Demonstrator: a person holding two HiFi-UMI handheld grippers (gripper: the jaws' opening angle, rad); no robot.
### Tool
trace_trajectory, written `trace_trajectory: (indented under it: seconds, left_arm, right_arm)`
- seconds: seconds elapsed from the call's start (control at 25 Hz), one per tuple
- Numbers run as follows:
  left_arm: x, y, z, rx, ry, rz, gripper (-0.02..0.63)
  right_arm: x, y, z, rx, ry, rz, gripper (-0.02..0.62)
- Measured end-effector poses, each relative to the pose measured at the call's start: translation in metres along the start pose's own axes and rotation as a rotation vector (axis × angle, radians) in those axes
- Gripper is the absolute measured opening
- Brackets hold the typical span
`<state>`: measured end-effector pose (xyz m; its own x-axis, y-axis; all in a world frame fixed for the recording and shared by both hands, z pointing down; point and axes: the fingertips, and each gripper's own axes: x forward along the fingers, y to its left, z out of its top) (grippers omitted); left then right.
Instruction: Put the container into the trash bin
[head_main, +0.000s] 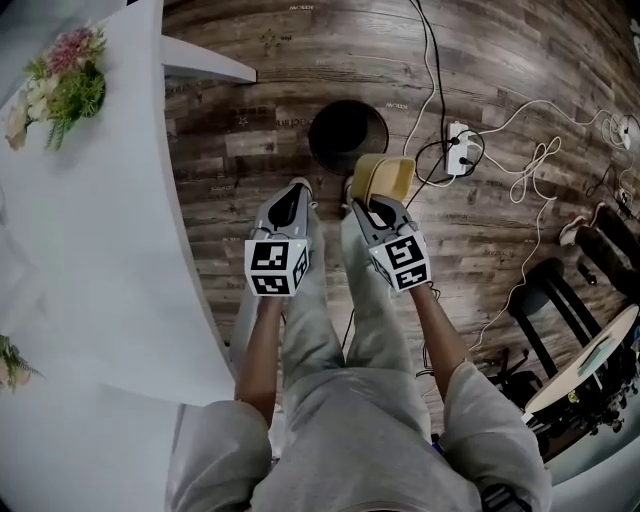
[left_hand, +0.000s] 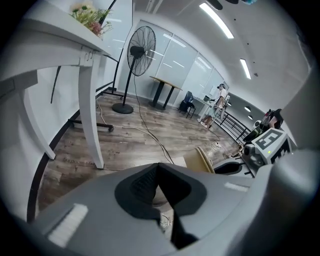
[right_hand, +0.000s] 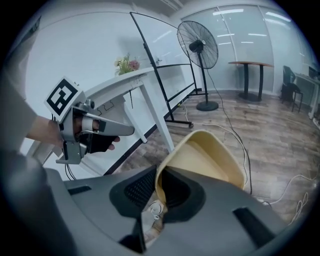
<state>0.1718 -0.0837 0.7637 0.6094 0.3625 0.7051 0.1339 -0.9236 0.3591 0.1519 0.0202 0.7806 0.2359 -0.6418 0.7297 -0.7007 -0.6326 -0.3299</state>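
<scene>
Container (head_main: 383, 177) rim sits pinched between the right tongs (head_main: 373, 207), near the dark trash bin (head_main: 347, 135). The left tongs (head_main: 296, 192) are closed together, holding nothing.

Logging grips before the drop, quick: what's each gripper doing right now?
Left gripper: closed, nothing between its jaws.
Right gripper: closed on the wall of the yellow container.
</scene>
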Motion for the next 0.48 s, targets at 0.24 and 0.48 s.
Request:
trace_trajectory:
  seconds: [0.24,0.48]
  left_arm:
    - [0.02,0.014,-0.015,-0.013,-0.002,0.008,0.011]
    - [0.044,0.029,-0.031,-0.037,-0.011,0.011,0.011]
  right_arm:
    - [0.019,-0.006,-0.019,0.008,-0.003,0.002,0.044]
    - [0.045,-0.014,-0.033,0.019,-0.009,0.003,0.044]
